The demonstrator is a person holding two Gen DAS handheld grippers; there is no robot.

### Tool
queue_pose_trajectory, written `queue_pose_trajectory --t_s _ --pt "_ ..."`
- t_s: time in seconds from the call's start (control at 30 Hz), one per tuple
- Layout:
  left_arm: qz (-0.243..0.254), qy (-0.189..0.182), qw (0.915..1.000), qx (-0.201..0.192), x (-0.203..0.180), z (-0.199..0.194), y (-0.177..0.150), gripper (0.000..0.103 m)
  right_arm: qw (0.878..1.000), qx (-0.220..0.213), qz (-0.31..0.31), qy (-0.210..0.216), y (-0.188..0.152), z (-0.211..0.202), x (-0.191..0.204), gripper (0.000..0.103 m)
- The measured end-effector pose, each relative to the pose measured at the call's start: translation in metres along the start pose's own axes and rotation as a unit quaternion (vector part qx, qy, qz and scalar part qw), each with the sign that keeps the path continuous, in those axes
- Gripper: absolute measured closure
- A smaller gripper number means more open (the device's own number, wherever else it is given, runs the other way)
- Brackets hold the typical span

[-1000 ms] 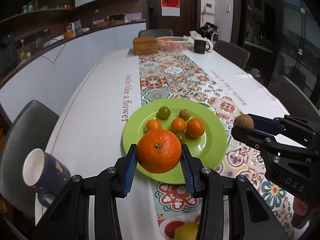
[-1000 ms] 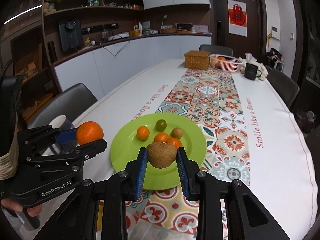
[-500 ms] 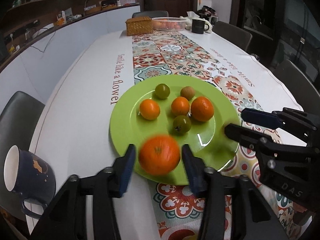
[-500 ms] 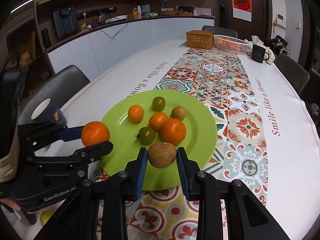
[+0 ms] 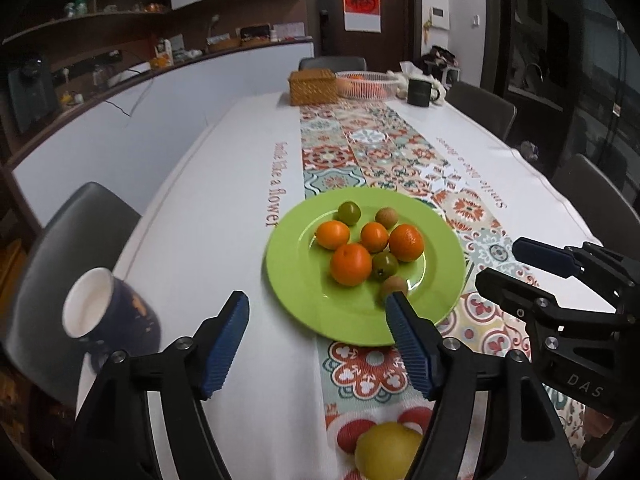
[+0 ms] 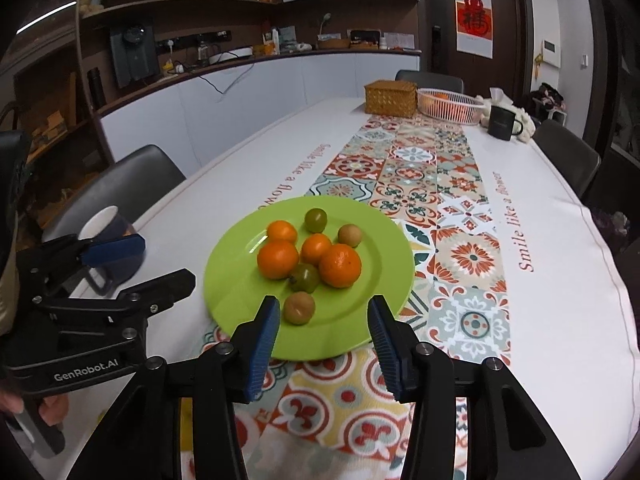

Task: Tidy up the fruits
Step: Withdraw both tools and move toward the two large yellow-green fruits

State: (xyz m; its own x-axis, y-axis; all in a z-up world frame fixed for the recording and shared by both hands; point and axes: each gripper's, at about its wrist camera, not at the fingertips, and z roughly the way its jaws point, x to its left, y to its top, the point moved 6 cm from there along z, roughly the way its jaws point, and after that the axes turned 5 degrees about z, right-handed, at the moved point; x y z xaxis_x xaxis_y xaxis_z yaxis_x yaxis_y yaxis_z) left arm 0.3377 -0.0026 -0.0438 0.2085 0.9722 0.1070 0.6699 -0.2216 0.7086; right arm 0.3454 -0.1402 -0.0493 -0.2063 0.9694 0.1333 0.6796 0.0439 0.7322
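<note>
A green plate [image 5: 320, 312] [image 6: 232, 280] on the patterned runner holds several fruits. The big orange [image 5: 351, 264] [image 6: 277, 259] lies among the smaller oranges and green tomatoes. The brown kiwi [image 5: 393, 286] [image 6: 299, 308] lies at the plate's near edge. My left gripper [image 5: 316, 340] is open and empty, just short of the plate's near left rim; it also shows in the right wrist view [image 6: 156, 260]. My right gripper [image 6: 322, 340] is open and empty above the plate's near rim, and shows at the right in the left wrist view [image 5: 516, 266]. A yellow lemon [image 5: 388, 450] lies on the runner below my left gripper.
A dark blue mug [image 5: 108, 320] [image 6: 106, 232] stands left of the plate near the table edge. At the far end are a wicker box [image 5: 314, 87], a white basket [image 5: 366, 84] and a black mug [image 5: 419, 92]. Grey chairs [image 5: 76, 240] surround the table.
Both grippers opened and let go: the big orange and the kiwi now lie on the plate. Both grippers have drawn back and up from the plate.
</note>
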Motion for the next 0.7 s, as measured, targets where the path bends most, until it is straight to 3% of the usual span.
queue_pose_trajectory --t_s 0.33,0.7 --pt "-0.013 0.019 0.9991 -0.035 0.003 -0.060 -0.008 0.022 0.999 -0.036 -0.010 0.020 -0.004 -0.052 0.020 0.043" --pt "-0.024 0.039 0.9980 -0.043 0.007 -0.103 -0.040 0.019 0.997 -0.047 -0.045 0.039 -0.021 -0.083 0.045 0.038"
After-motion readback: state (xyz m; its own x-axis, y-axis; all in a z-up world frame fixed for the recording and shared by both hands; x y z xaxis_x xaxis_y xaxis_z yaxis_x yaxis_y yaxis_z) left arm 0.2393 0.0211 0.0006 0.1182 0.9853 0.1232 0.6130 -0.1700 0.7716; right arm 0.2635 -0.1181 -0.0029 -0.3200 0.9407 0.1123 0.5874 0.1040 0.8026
